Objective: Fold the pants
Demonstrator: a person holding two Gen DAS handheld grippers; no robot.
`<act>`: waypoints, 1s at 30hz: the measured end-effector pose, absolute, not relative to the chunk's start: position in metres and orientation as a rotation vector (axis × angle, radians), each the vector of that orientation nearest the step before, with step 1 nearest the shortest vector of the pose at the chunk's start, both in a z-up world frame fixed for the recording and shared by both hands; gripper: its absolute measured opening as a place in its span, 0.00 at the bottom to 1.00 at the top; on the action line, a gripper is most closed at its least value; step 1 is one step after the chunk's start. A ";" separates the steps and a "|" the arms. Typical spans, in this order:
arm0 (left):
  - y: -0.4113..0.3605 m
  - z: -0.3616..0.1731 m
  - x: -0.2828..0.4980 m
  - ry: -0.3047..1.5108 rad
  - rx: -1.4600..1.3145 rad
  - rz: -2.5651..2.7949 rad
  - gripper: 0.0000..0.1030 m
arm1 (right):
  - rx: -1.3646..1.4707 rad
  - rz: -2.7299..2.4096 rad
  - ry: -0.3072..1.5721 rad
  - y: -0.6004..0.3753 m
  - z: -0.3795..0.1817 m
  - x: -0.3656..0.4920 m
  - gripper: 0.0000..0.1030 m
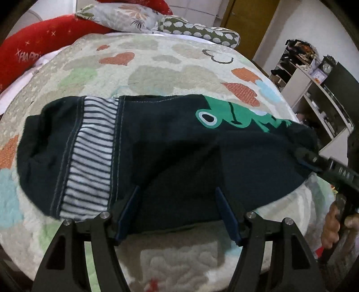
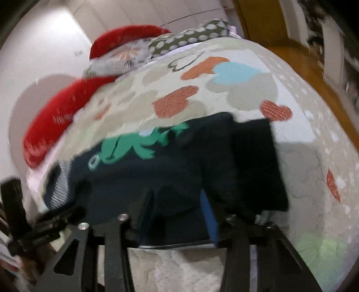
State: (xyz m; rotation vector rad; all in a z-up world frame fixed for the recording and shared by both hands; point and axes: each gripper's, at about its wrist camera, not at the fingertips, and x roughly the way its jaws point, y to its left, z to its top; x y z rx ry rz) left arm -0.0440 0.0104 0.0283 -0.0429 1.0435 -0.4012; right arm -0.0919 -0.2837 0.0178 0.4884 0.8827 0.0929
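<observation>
Dark navy children's pants [image 1: 161,152] with a striped waistband [image 1: 94,157] and a green frog print [image 1: 233,114] lie across the quilted bed. My left gripper [image 1: 177,195] is open, its blue-padded fingers spread over the near edge of the pants. My right gripper shows in the left wrist view [image 1: 307,157] at the leg end of the pants. In the blurred right wrist view the pants [image 2: 179,175] fill the space between the spread fingers of the right gripper [image 2: 179,195]; the jaws stand apart over the fabric.
The bed quilt [image 1: 157,67] has heart patterns. Red cushions [image 1: 44,42] and patterned pillows [image 1: 125,15] lie at the head. Shelves with clutter [image 1: 314,74] stand right of the bed; a wooden floor [image 2: 303,63] lies beside it.
</observation>
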 end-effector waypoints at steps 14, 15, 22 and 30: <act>0.013 0.042 -0.095 1.053 -0.139 -0.385 0.69 | 0.579 -0.140 0.744 -0.339 0.021 -0.156 0.57; 0.010 0.040 -0.099 1.054 -0.135 -0.395 0.69 | 0.560 -0.142 0.744 -0.336 0.018 -0.158 0.57; 0.011 0.039 -0.105 1.043 -0.139 -0.399 0.69 | 0.465 -0.149 0.746 -0.317 0.010 -0.154 0.75; 0.027 0.029 -0.098 1.043 -0.210 -0.421 0.70 | 0.351 -0.140 0.781 -0.299 0.003 -0.142 0.92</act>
